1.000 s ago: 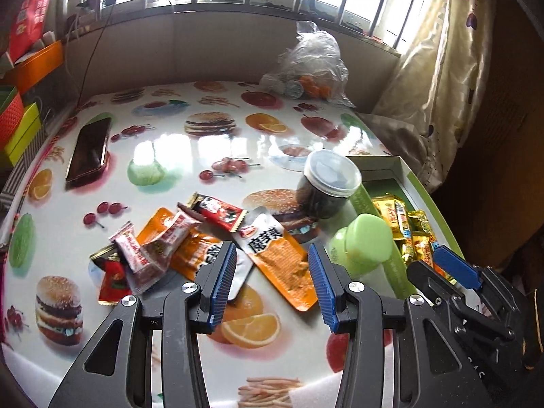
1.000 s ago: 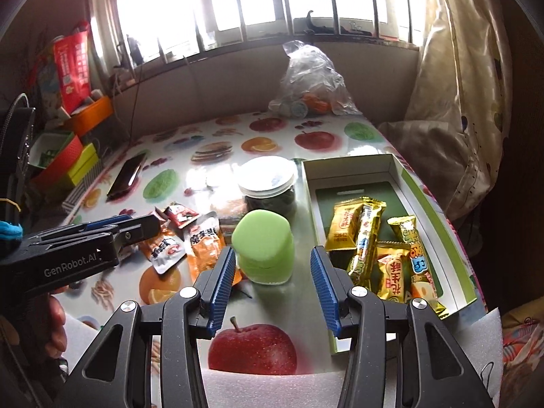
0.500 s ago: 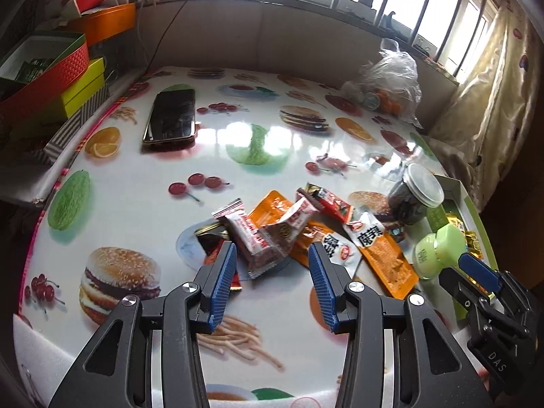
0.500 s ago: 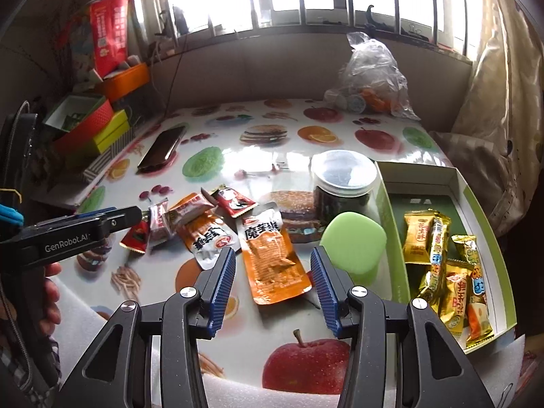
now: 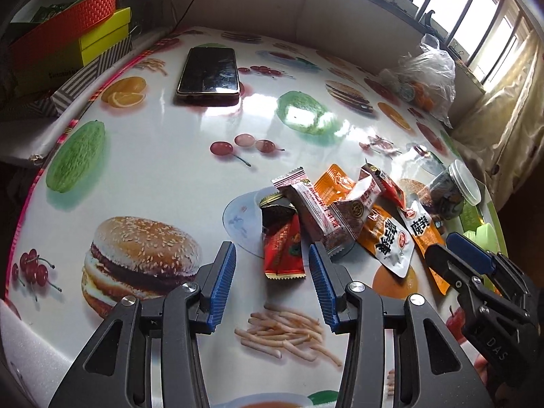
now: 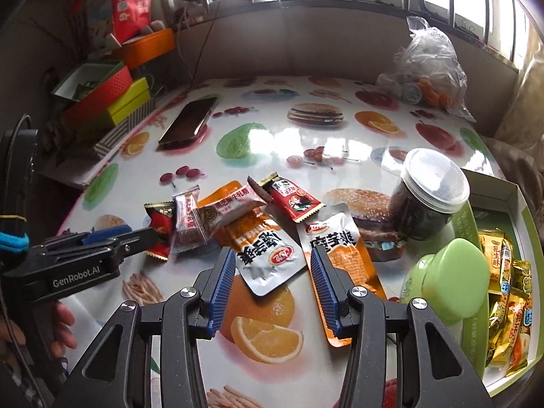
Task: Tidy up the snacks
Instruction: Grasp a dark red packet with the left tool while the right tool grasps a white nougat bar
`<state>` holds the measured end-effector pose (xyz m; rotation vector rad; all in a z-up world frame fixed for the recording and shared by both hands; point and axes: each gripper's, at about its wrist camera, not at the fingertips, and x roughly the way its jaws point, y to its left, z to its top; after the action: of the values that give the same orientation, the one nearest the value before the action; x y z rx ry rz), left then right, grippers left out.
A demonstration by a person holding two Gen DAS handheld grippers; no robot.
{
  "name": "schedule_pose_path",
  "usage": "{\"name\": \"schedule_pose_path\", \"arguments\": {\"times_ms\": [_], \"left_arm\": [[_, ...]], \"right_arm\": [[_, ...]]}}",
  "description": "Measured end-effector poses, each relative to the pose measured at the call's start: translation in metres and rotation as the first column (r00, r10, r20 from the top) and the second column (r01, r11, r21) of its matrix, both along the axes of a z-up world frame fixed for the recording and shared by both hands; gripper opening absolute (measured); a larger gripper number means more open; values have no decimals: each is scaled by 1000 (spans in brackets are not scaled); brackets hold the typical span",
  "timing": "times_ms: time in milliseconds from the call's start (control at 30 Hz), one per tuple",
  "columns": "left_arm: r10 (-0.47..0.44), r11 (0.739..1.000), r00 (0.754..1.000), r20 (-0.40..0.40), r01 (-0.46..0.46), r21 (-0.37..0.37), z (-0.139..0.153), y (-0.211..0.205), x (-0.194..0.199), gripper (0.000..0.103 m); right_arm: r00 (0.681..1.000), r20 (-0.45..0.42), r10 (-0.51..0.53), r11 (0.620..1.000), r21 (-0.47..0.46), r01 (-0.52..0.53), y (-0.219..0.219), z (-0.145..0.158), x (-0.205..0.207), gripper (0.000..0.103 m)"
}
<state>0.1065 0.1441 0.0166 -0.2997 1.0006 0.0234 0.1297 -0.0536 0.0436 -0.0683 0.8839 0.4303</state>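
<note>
A heap of snack packets lies mid-table. My left gripper [image 5: 272, 265] is open, low over the table, its jaws either side of a red packet [image 5: 282, 248]; brown-and-white wafer packets [image 5: 319, 214] lie just right of it. My right gripper [image 6: 272, 272] is open and empty above an orange-and-silver pouch [image 6: 268, 255] and a second orange pouch [image 6: 343, 255]. A red bar packet [image 6: 292, 197] lies behind them. A green-edged box [image 6: 530, 272] at the right holds several yellow snack packets [image 6: 506, 292].
A dark jar with a clear lid [image 6: 428, 197] and a green-capped bottle [image 6: 452, 278] stand beside the box. A phone [image 5: 209, 71] lies far left. A plastic bag [image 6: 425, 74] sits at the back. Stacked coloured boxes [image 5: 68, 34] stand off the table's left edge.
Both grippers have swung left, from the green bottle and box toward the packet heap. The left gripper has dropped closer to the red packet. Both stayed open.
</note>
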Motion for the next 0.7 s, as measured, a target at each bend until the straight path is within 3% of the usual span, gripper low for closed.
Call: {"name": "schedule_pose_path", "arguments": {"times_ms": [133, 467, 700], "left_arm": [[-10, 999, 1000, -5, 10, -33, -6, 3, 3, 46], [10, 1000, 1000, 1, -9, -23, -7, 16, 9, 46], [-6, 999, 1000, 2, 6, -32, -6, 18, 10, 46]], "right_arm": [[1000, -7, 4, 1000, 29, -4, 12, 0, 13, 45], [996, -92, -3, 992, 126, 14, 37, -14, 45, 45], [989, -137, -50, 990, 126, 67, 47, -25, 62, 45]]}}
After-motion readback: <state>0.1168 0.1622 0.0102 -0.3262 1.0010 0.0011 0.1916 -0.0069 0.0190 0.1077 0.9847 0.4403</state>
